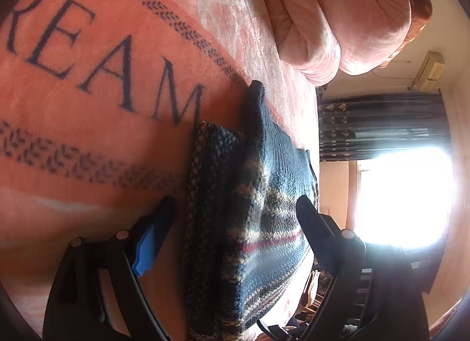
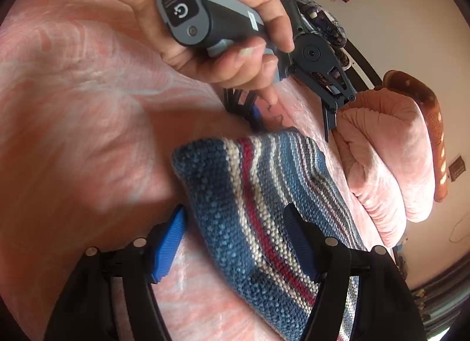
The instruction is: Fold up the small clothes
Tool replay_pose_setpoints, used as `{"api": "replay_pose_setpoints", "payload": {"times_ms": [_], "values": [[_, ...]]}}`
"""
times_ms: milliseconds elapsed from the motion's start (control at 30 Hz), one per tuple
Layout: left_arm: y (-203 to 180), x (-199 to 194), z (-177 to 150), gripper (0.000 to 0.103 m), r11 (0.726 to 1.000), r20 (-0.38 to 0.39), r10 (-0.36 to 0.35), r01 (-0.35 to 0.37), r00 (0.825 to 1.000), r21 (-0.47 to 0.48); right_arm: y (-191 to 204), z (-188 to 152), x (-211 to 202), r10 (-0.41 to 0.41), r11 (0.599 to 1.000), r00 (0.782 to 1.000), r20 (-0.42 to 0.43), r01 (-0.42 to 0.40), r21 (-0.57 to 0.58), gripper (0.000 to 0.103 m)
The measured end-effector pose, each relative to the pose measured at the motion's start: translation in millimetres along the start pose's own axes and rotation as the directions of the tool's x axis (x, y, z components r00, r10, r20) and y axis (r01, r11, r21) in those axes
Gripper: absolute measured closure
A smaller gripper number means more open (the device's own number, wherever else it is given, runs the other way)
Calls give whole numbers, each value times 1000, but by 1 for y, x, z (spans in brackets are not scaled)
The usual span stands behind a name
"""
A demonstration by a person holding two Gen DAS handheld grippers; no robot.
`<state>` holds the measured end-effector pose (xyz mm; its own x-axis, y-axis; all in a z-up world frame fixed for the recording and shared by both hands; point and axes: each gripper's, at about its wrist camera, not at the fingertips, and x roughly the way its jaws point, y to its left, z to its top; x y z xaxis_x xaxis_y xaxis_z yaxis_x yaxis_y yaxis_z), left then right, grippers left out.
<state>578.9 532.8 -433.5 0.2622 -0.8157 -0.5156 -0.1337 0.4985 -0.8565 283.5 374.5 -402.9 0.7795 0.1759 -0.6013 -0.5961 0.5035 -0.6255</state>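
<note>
The left hand-held gripper [image 1: 235, 217] has its black fingers with blue pads spread wide, one on each side of a folded knitted garment in dark blue with cream and red stripes [image 1: 249, 208], not clamping it. The right hand-held gripper [image 2: 235, 235] is likewise wide open, its fingers straddling the same striped knit [image 2: 258, 208] from the other end. In the right wrist view, a person's hand [image 2: 211, 26] grips the grey handle of the left tool above the garment. The knit lies on a pink fleece blanket [image 1: 88, 100] printed with dark letters, covering a bed. A rolled pink quilt [image 1: 337, 12] sits beyond it.
</note>
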Motion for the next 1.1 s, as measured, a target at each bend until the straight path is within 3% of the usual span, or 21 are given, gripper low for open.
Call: {"api": "replay_pose_setpoints", "payload": {"times_ms": [267, 333, 367, 500, 567, 700, 767, 800, 900, 1100], "values": [[-5, 9, 6, 20, 1000, -26, -24, 24, 999, 13, 3, 16, 14, -95, 992, 994, 49, 90, 88, 33], [-6, 11, 7, 22, 999, -32, -25, 25, 999, 20, 1, 16, 17, -96, 989, 994, 43, 90, 117, 40], [-6, 12, 7, 24, 999, -37, -25, 26, 999, 22, 1, 17, 18, -81, 990, 996, 36, 76, 119, 53], [-1, 10, 9, 30, 999, -39, -36, 36, 999, -6, -6, 16, 18, -62, 987, 998, 30, 57, 148, 74], [1, 10, 11, 30, 999, -40, -40, 40, 998, -22, -16, 16, 16, -38, 981, 999, 29, 32, 190, 82], [-2, 10, 12, 30, 999, -38, -24, 22, 999, -41, -31, 17, 8, -4, 969, 999, 37, -5, 246, 84], [-3, 11, 14, 39, 998, -41, -6, 3, 999, -58, -34, 17, 3, 2, 966, 999, 38, -11, 257, 84], [-4, 13, 14, 52, 998, -52, 0, -3, 999, -62, -36, 18, 1, 3, 964, 999, 40, -13, 264, 84], [-15, 19, 15, 77, 996, -80, 72, -76, 994, -48, -43, 19, -6, 6, 959, 999, 47, -19, 282, 84], [-53, 7, 15, 83, 994, -44, 111, -111, 993, -11, -73, 19, -25, 19, 932, 997, 70, -43, 359, 85]]}}
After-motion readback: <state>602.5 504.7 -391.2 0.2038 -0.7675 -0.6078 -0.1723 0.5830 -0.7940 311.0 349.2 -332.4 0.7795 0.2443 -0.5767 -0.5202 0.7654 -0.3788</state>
